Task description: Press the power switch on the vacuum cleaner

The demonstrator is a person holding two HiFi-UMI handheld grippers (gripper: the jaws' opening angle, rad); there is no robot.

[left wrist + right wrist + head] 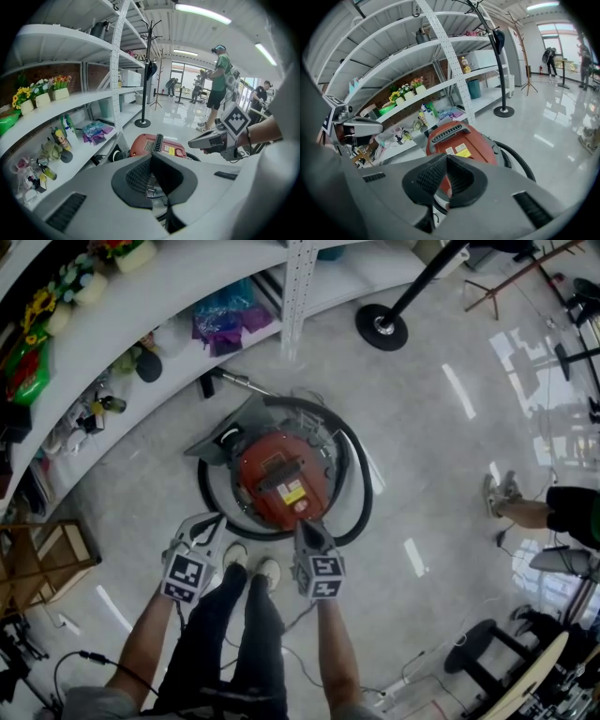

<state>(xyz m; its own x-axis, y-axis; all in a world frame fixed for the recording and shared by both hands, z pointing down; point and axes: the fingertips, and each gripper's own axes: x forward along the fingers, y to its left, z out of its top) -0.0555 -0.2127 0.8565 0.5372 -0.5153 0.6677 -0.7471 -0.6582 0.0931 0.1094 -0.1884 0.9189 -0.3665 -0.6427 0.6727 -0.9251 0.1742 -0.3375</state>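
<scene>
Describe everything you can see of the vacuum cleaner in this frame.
The vacuum cleaner is a round canister with a glossy red plastic top on a grey base. It stands upright on the pale floor beside the white shelving. A dark slotted strip and a yellow label run across its top. Its black hose loops around the body. The right gripper, jaws together, points at its near edge; whether they touch cannot be told.

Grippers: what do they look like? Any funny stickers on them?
Both the left gripper and right gripper are pale grey, pointed shells with black ribbed pads inside. Each carries a cube with black-and-white square markers. The person's forearms are bare, no sleeves; they wear dark trousers and light shoes.
</scene>
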